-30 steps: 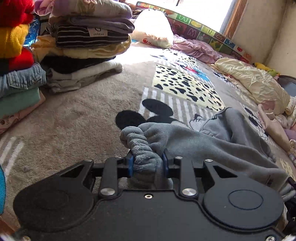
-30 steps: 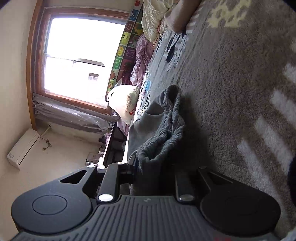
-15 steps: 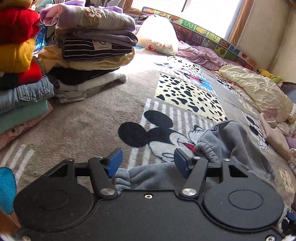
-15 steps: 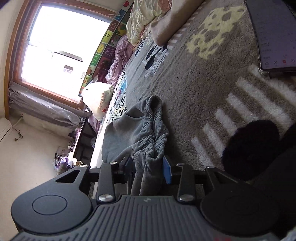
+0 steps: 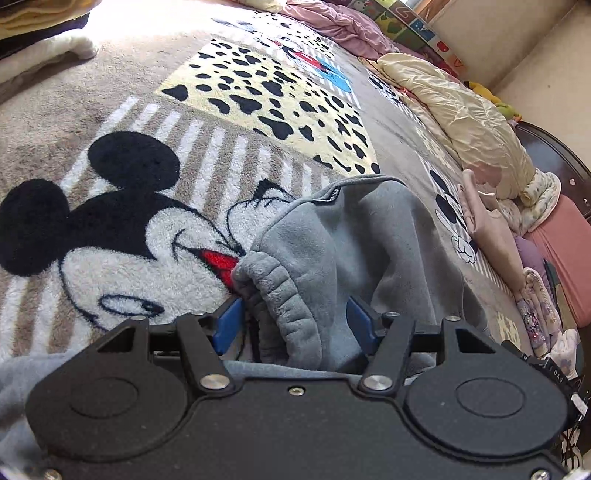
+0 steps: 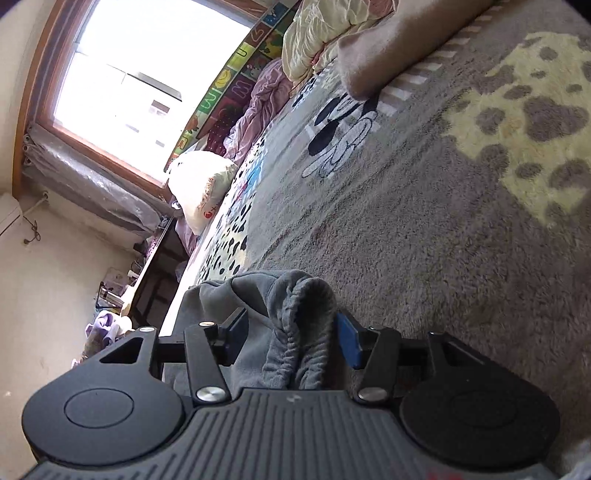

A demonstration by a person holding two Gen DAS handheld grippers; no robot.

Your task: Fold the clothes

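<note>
A grey fleece garment (image 5: 354, 236) lies crumpled on the cartoon-mouse carpet (image 5: 122, 229). In the left wrist view its gathered elastic hem (image 5: 284, 295) lies between the blue pads (image 5: 227, 325) of my left gripper (image 5: 295, 321), which stands open around it. The right wrist view is rolled sideways. There the same grey garment (image 6: 221, 295) shows a bunched ribbed band (image 6: 306, 317) in the gap of my right gripper (image 6: 291, 339). The jaws are wide apart, and the blue pad (image 6: 349, 343) sits just beside the cloth.
A cream quilt (image 5: 454, 110) and pink clothes (image 5: 487, 236) lie along the right edge of the carpet. A pink blanket (image 5: 340, 26) is at the far end, and folded white cloth (image 5: 44, 51) at the top left. The window (image 6: 140, 74) and a white bag (image 6: 203, 184) are beyond.
The left gripper let go of the grey cuff, then moved forward and low over the garment's hem. The right gripper, which was pinching the band, has spread its jaws and dropped toward the carpet.
</note>
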